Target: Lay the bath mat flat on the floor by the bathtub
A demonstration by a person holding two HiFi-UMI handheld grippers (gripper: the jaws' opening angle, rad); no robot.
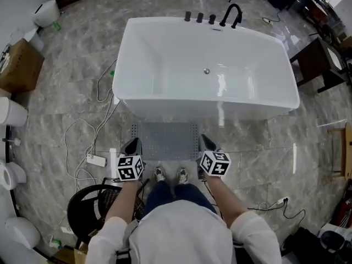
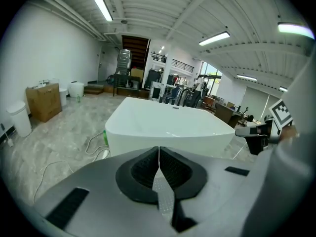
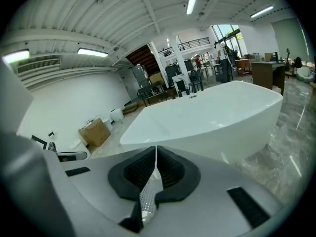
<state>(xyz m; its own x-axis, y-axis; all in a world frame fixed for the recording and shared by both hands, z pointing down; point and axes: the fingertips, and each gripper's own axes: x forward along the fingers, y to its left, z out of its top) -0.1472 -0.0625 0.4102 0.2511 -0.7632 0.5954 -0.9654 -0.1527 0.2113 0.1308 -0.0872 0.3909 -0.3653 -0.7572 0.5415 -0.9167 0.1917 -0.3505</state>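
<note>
A grey perforated bath mat [image 1: 165,141] is stretched between my two grippers on the floor side of the white bathtub [image 1: 206,70]. My left gripper [image 1: 132,146] is shut on its left edge and my right gripper [image 1: 208,143] on its right edge. In the left gripper view the jaws [image 2: 159,154] meet on a thin strip of the mat [image 2: 164,197], with the bathtub [image 2: 168,122] ahead. The right gripper view shows the same: closed jaws [image 3: 155,157] pinching the mat's strip [image 3: 146,199] before the tub [image 3: 212,117]. I cannot tell whether the mat touches the floor.
The person's shoes [image 1: 169,175] stand just behind the mat. A power strip [image 1: 96,159] with loose cables lies on the marble floor at left, and a black chair [image 1: 91,208] is near my left arm. A black faucet [image 1: 231,15] is on the tub's far rim, a cardboard box [image 1: 19,65] at far left.
</note>
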